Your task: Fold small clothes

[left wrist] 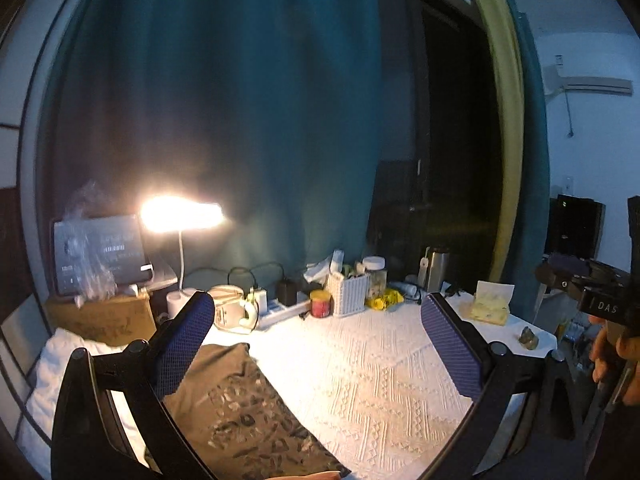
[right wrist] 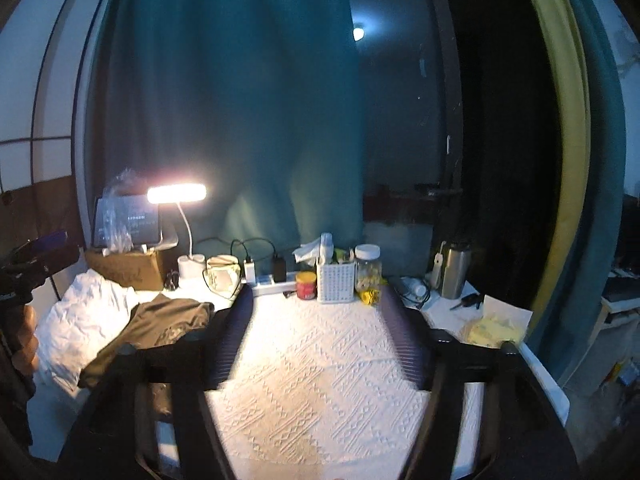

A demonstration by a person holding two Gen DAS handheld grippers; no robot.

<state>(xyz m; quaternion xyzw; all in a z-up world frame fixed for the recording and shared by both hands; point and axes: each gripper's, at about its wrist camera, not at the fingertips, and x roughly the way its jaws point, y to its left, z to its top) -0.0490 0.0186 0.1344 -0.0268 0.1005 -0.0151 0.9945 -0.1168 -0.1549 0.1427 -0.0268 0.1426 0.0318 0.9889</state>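
We're looking along the right gripper — its jaws are standing wide with nothing between them, above the white textured cloth. The dark garment is lying folded at left, beside crumpled white fabric — the lamp is glowing behind.

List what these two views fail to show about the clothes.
- Olive garment: left wrist view, near end cut off by the frame edge and the left gripper; print blurred.
- White garment: right wrist view, crumpled, type unclear.
- Olive garment's near edge: right wrist view, behind the right gripper.
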